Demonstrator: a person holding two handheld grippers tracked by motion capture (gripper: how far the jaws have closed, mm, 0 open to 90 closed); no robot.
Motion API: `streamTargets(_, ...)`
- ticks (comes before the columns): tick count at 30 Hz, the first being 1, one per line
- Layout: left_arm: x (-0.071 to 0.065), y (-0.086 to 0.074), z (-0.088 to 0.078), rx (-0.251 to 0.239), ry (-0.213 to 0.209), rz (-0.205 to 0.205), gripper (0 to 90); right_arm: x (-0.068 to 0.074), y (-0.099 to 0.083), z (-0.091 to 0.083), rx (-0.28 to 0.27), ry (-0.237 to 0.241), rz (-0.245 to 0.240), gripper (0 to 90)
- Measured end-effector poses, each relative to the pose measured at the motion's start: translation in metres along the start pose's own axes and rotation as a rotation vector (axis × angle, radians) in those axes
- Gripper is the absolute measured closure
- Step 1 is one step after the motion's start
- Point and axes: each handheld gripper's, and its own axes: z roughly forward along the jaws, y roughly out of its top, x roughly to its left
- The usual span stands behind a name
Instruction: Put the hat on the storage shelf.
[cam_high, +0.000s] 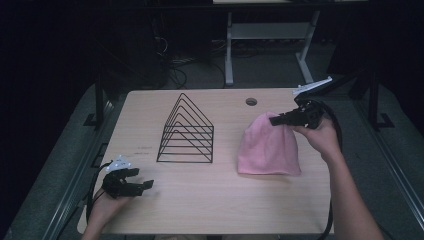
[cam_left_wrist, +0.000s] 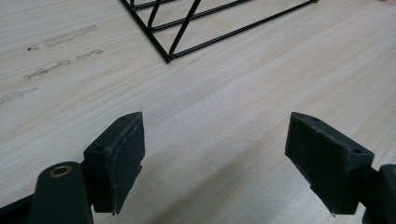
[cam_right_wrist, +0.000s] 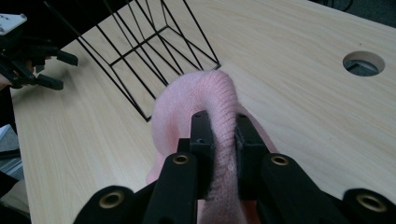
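- Lower left of the high view: the left gripper (cam_high: 141, 179), black with a grey three-cornered plate on top, rests in the person's hand at the near left part of the pale wood-grain table (cam_high: 200, 200). In the left gripper view its jaws stand wide apart, released, with bare tabletop (cam_left_wrist: 215, 121) between the two dark pads (cam_left_wrist: 122, 154); nothing is held.
- Centre of the high view: a black wire rack (cam_high: 186, 131) of nested triangular frames stands upright on the table, well apart from the left gripper. One lower corner of it (cam_left_wrist: 170, 56) appears at the top of the left gripper view.
- Right of centre in the high view: a soft pink knitted beanie (cam_high: 269, 147) lies with its wide end on the table, just right of the rack and not touching it; its narrow end is raised toward the upper right of the frame.
- Right of the high view: the right gripper (cam_high: 274, 120), black, held in the person's right hand (cam_high: 322, 137), is clenched on the raised end of the beanie. In the right gripper view a fold of the pink knit (cam_right_wrist: 219, 107) is pinched between the two pads (cam_right_wrist: 201, 130).
- Upper right of the right gripper view: a round cable hole (cam_right_wrist: 364, 63) in the tabletop, well apart from the beanie.
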Motion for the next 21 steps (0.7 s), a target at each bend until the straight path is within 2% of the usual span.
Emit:
streamTargets(9,-0.001,0.002,-0.004,-0.014,-0.01,0.004,20.6,0.013,0.01,-0.01,-0.011,-0.003,-0.048,80.8)
streamTargets(11,-0.002,0.002,-0.004,-0.02,-0.011,-0.007,20.7,0.016,0.012,-0.012,-0.009,-0.004,-0.056,80.8)
streamTargets(16,-0.003,0.006,-0.005,-0.017,-0.019,0.015,21.1,0.024,0.018,-0.016,-0.011,-0.005,-0.085,80.8)
streamTargets(21,-0.004,0.01,-0.007,-0.032,-0.032,0.012,21.8,0.031,0.024,-0.021,-0.019,0.005,-0.107,80.9)
